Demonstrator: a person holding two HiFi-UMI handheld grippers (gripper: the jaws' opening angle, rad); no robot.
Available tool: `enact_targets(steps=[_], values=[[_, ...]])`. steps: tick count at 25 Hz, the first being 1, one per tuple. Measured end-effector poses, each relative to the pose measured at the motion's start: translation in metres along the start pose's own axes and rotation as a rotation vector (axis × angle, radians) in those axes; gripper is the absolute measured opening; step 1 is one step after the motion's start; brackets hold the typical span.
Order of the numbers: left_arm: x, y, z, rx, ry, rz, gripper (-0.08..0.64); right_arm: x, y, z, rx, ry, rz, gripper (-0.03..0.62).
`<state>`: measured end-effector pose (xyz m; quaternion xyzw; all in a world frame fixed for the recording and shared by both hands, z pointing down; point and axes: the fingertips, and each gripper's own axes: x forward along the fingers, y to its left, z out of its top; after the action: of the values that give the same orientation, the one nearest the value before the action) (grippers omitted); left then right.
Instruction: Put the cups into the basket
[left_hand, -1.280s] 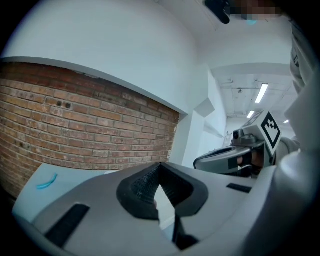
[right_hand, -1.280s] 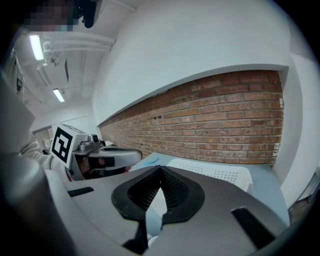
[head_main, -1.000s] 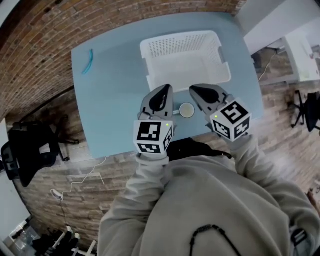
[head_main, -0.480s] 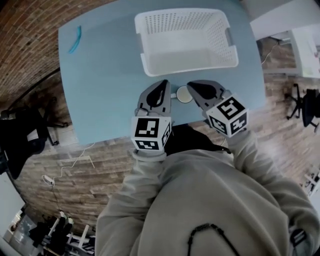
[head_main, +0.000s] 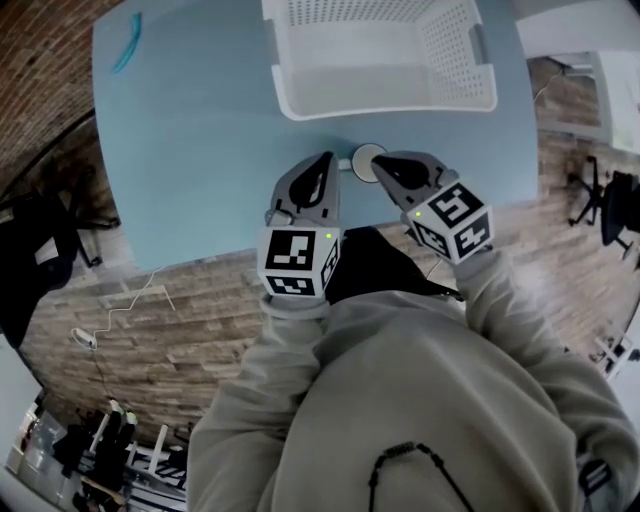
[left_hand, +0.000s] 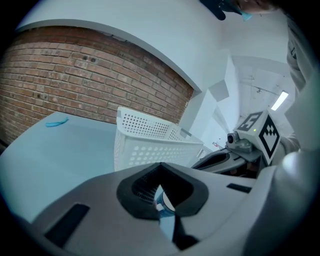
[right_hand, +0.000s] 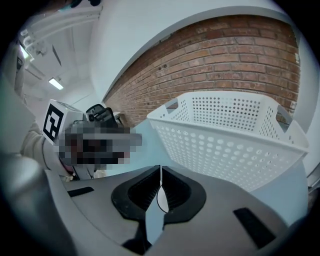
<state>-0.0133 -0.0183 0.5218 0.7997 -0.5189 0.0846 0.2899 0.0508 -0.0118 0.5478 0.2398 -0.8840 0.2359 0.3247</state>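
Blue counter (head_main: 200, 150) is bearing the cup (head_main: 368, 157) just before the basket (head_main: 300, 105), and you are hovering left tongs (head_main: 326, 160) and right tongs (head_main: 380, 166), both clenched empty, beside it for the pickup, needing one opened.

- A white perforated basket (head_main: 380, 92) stands on the far part of the pale blue bench (head_main: 200, 150).
- A white cup (head_main: 368, 157) stands upright on the bench, just in front of the basket's near wall.
- The left tool (head_main: 326, 160) and the right tool (head_main: 382, 163) point toward the basket, with their tips on either side of the cup. Whether they touch it cannot be told.
- A teal curved strip (head_main: 127, 42) lies well apart, near the bench's far left corner.
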Motion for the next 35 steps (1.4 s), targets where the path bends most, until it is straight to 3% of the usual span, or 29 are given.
enact_targets(steps=[4, 8, 13, 26, 30, 35], values=[[0.0, 0.002, -0.016, -0.019, 0.022, 0.002, -0.002, 0.011, 0.003, -0.018, -0.037, 0.056, 0.007, 0.013], [-0.003, 0.007, -0.028, -0.038, 0.035, 0.011, -0.002, 0.025, 0.008, -0.038, -0.112, 0.134, 0.009, 0.093], [-0.006, 0.014, -0.043, -0.069, 0.049, 0.015, -0.002, 0.04, 0.011, -0.062, -0.248, 0.249, -0.017, 0.132], [-0.002, 0.019, -0.061, -0.106, 0.057, 0.012, -0.002, 0.061, 0.005, -0.099, -0.463, 0.474, -0.066, 0.129], [-0.002, 0.023, -0.061, -0.111, 0.059, 0.019, -0.002, 0.066, 0.004, -0.107, -0.525, 0.525, -0.063, 0.06], [-0.002, 0.026, -0.064, -0.122, 0.066, 0.021, -0.002, 0.07, 0.006, -0.108, -0.563, 0.548, -0.036, 0.044]])
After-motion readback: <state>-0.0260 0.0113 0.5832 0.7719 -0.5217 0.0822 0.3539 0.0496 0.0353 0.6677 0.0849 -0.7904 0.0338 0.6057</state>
